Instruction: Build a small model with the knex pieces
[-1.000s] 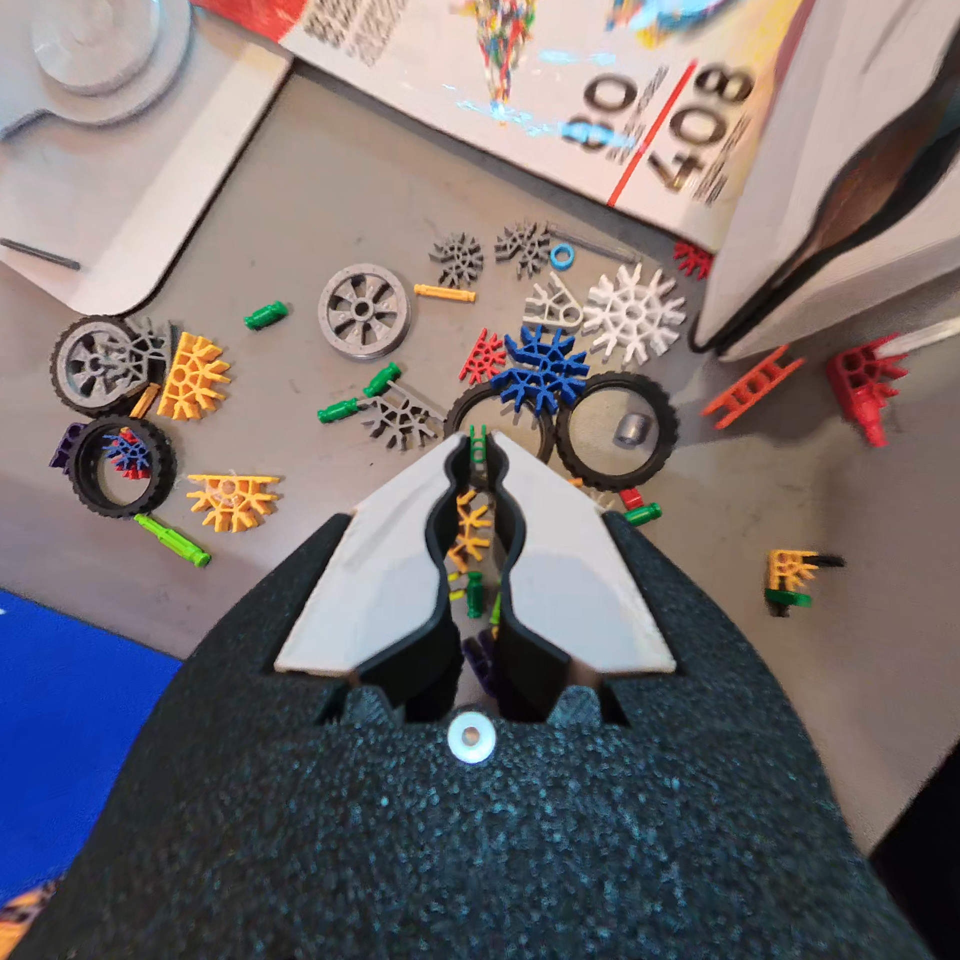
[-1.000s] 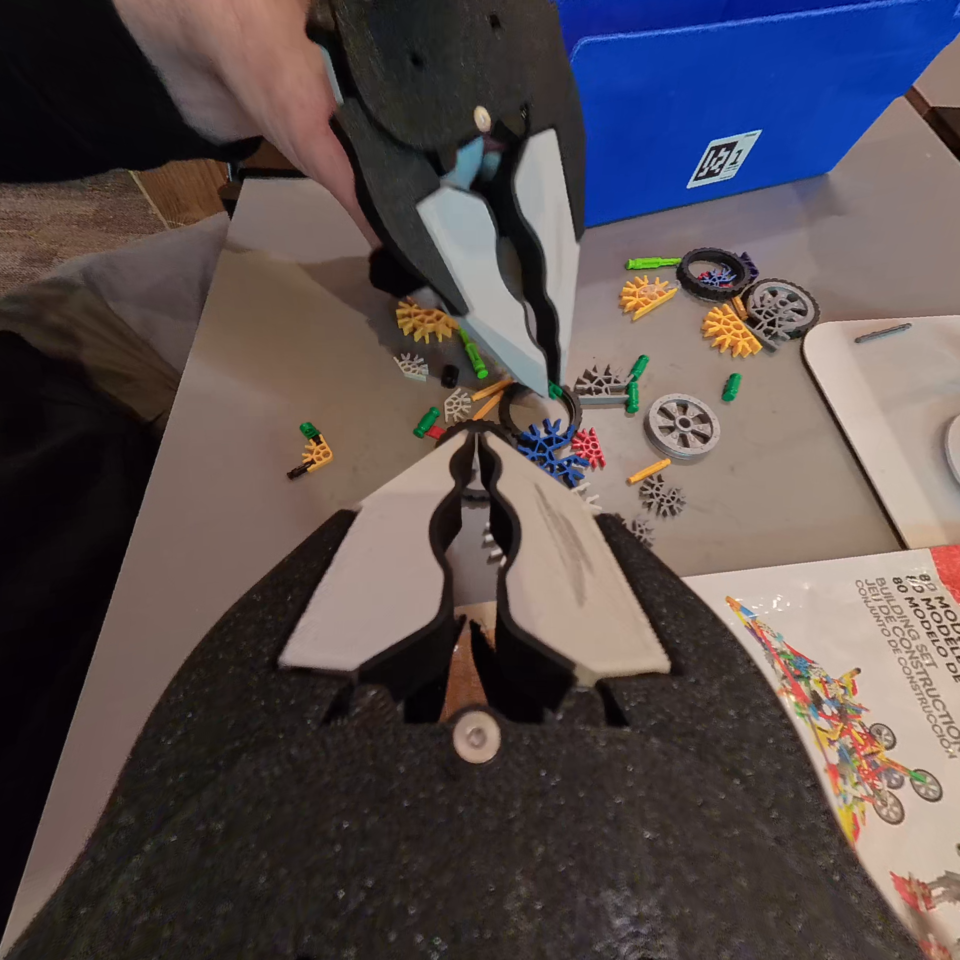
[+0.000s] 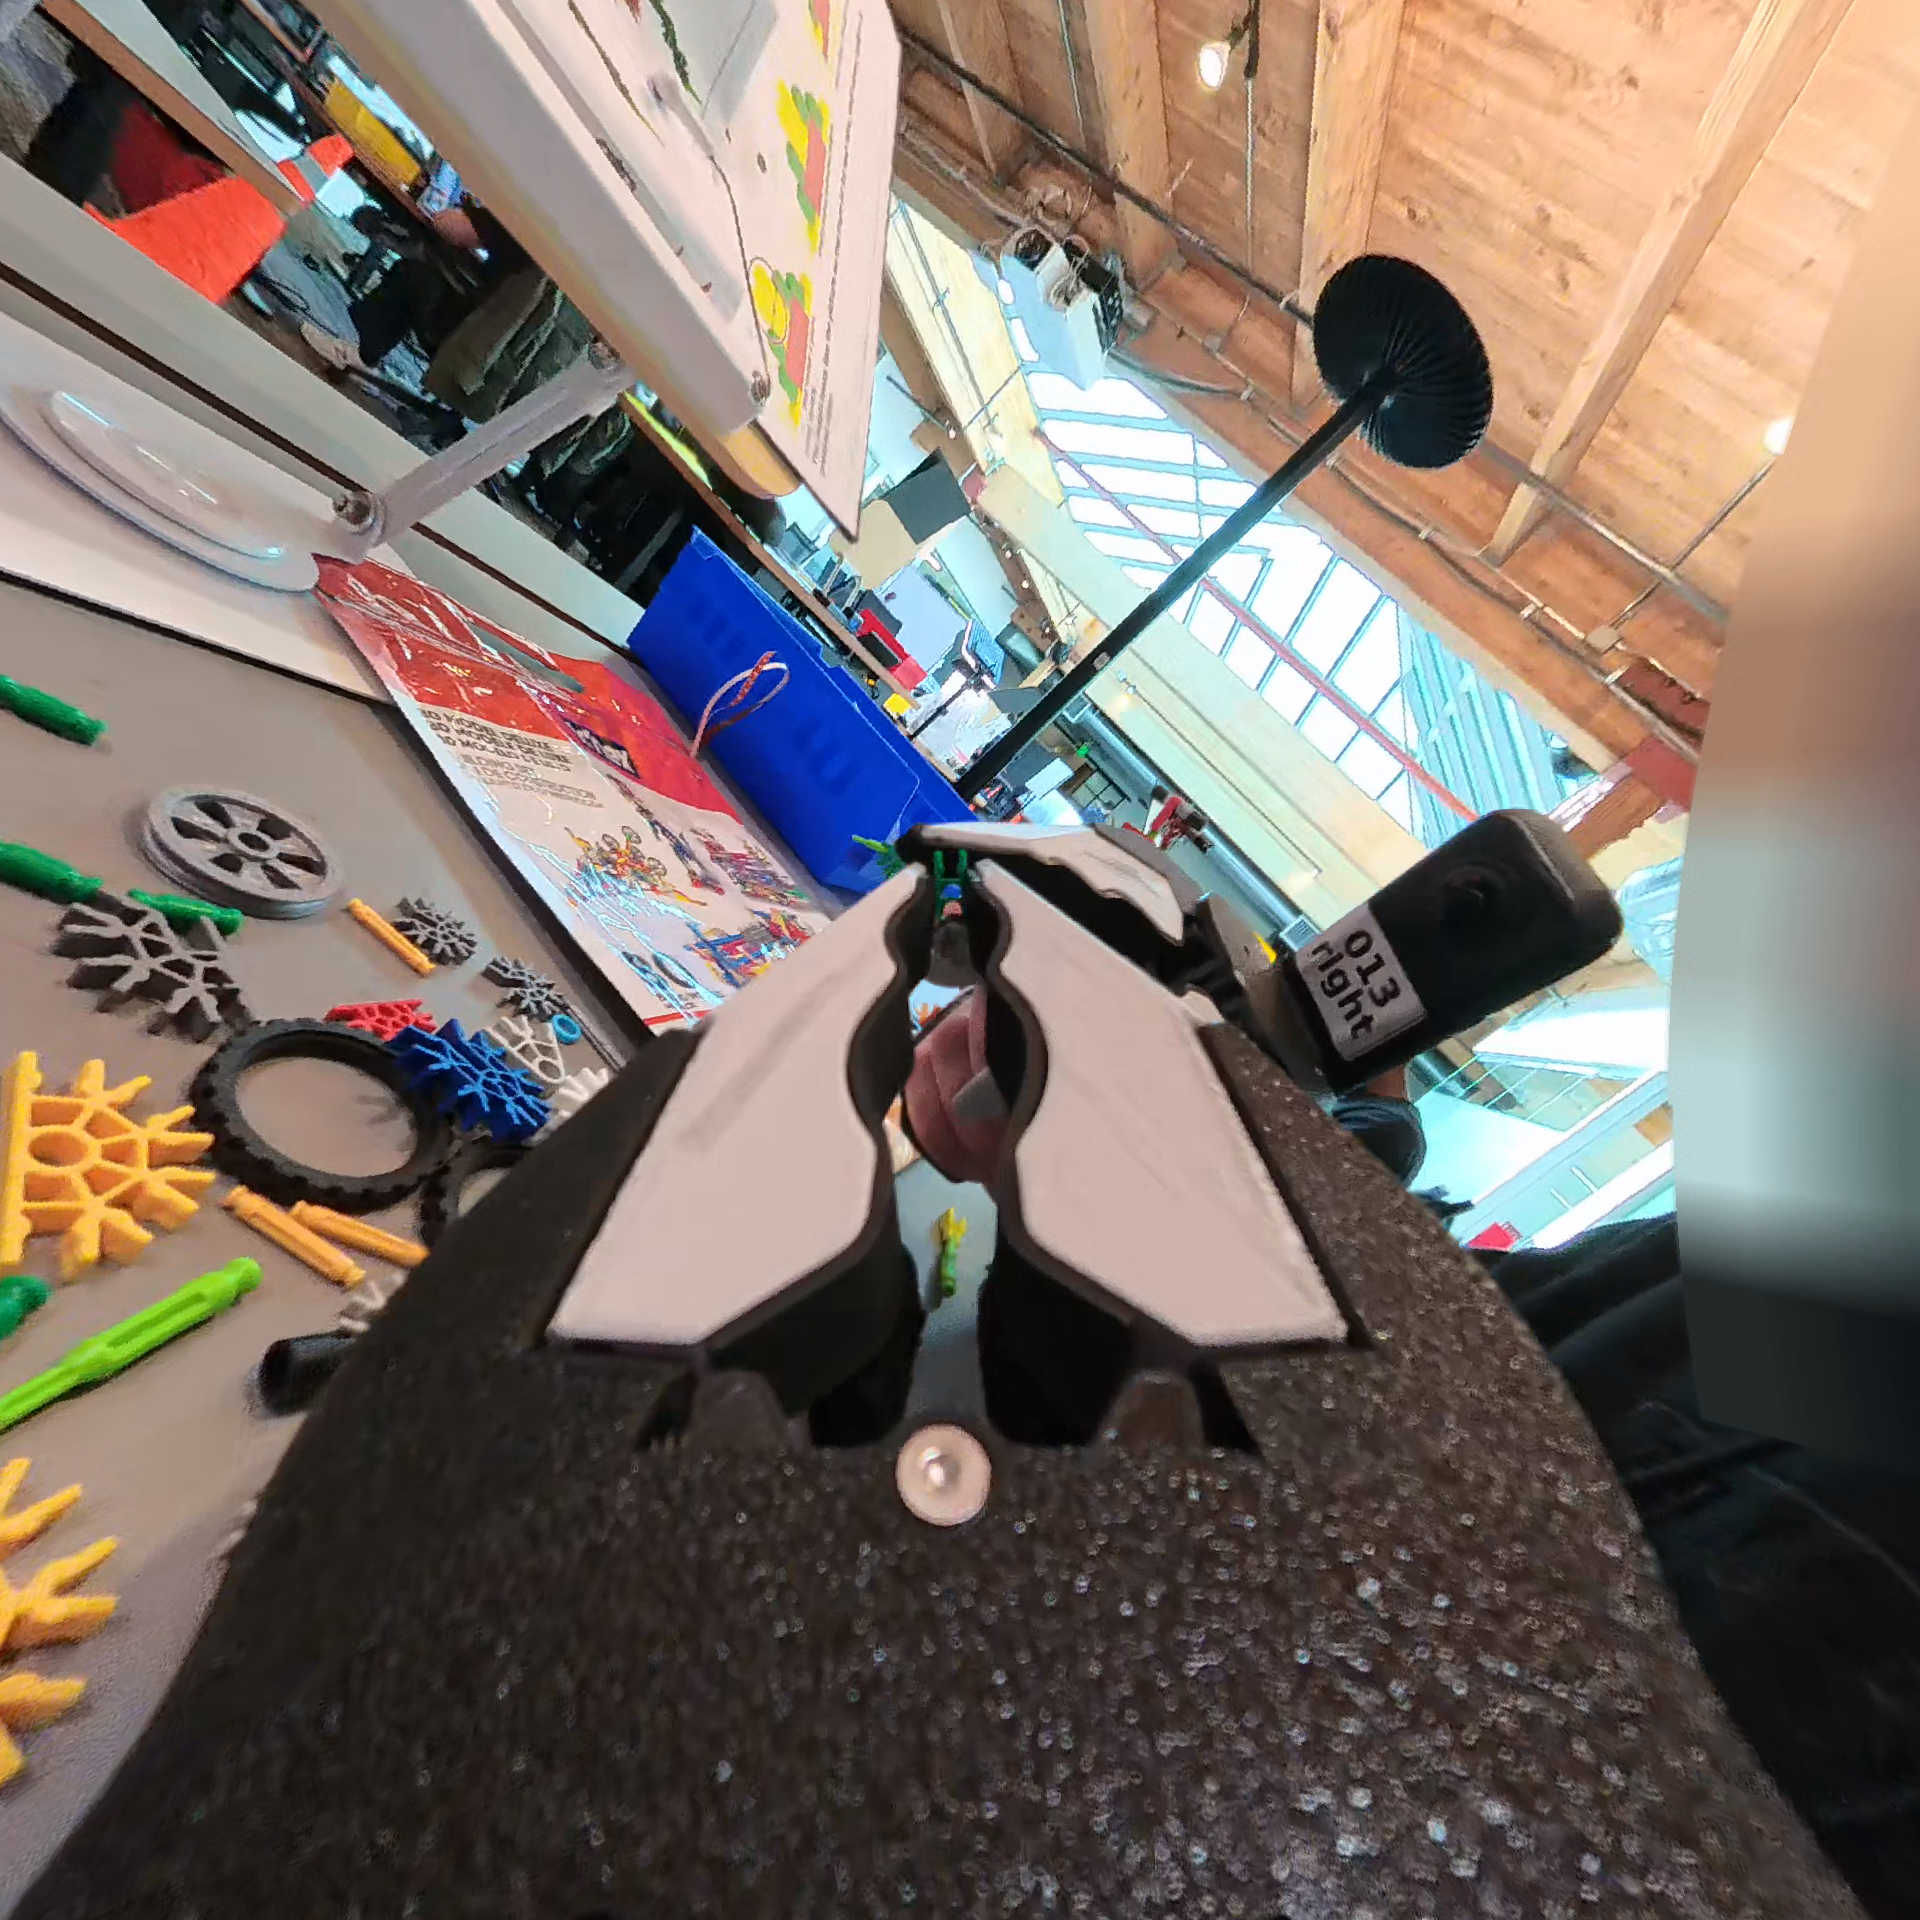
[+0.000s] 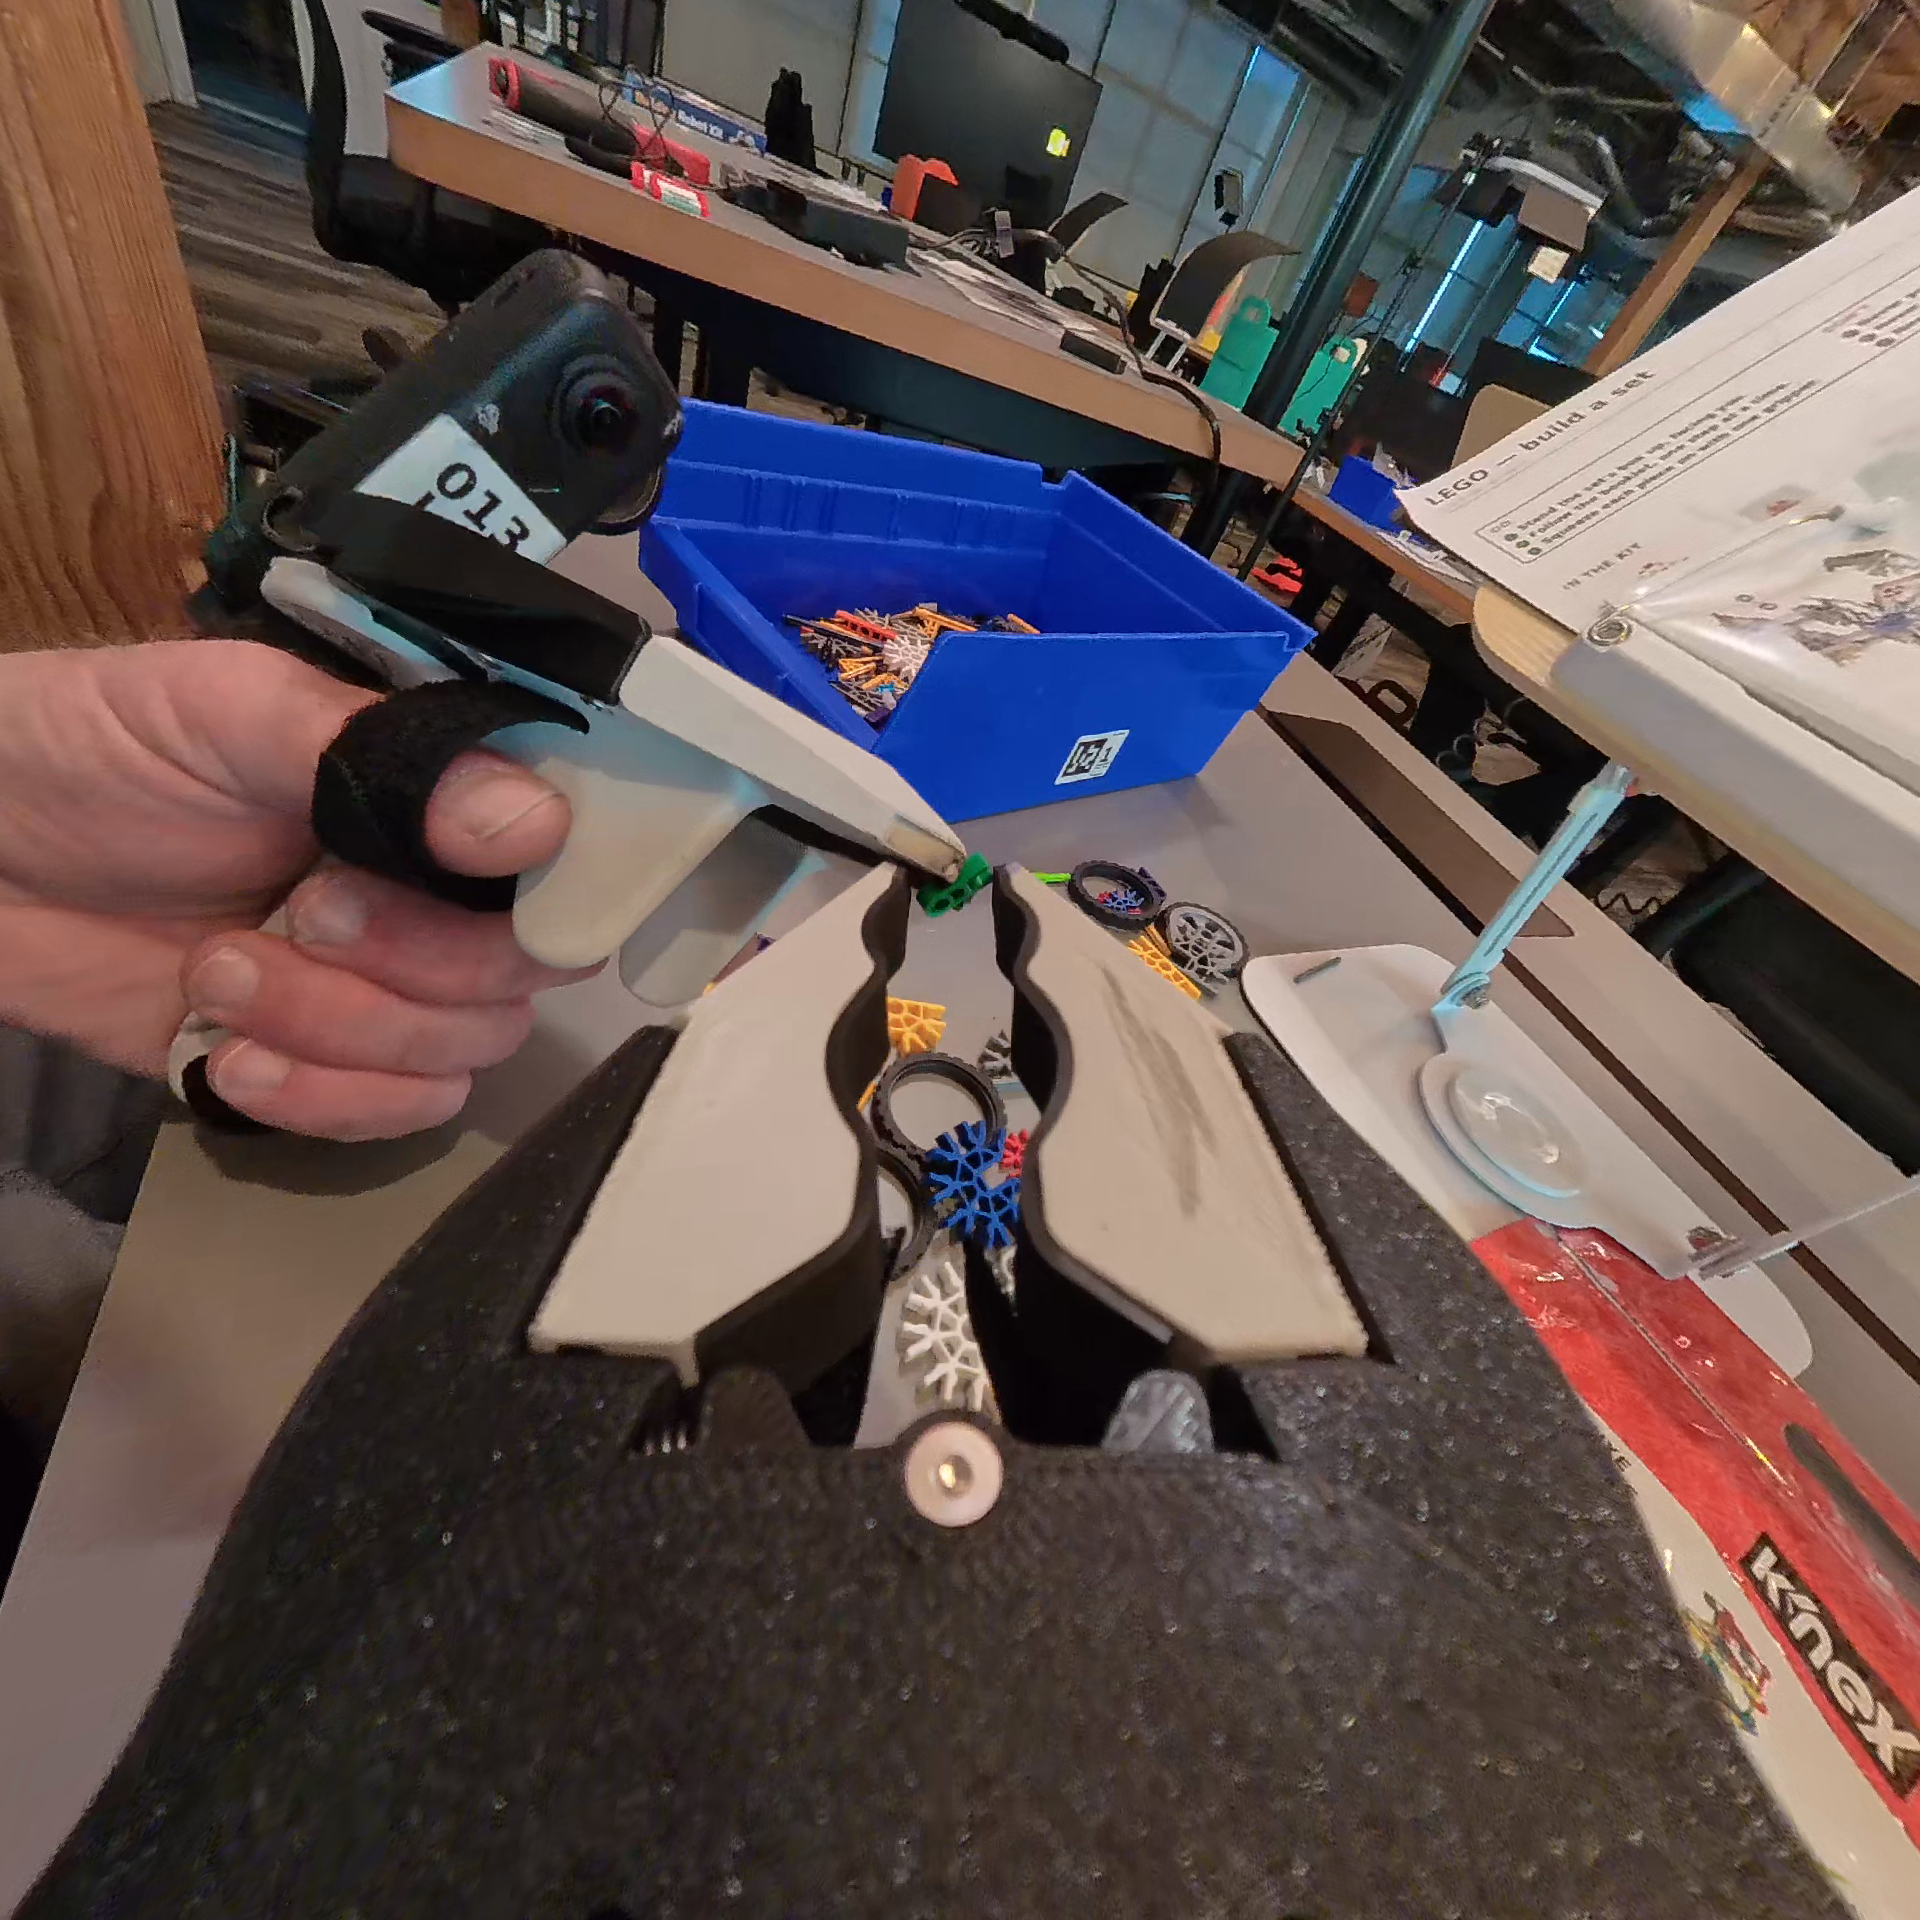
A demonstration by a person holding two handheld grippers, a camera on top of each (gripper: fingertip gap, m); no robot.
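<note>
Bright daylight pours through the tall far windows (image 3: pixel 1226 582) in the left wrist view, washing them out, and a blurred pale patch covers the right edge. The right wrist view is dimmer and even, sharp nearby, with wide-angle bending at its edges.

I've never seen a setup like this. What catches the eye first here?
Two hand-held tools meet tip to tip above the grey table: the left tool pinches a small green connector, and the right tool has its fingers parted around it. Below lie scattered toy parts, such as a blue snowflake piece, with a blue bin of more parts behind.
</note>
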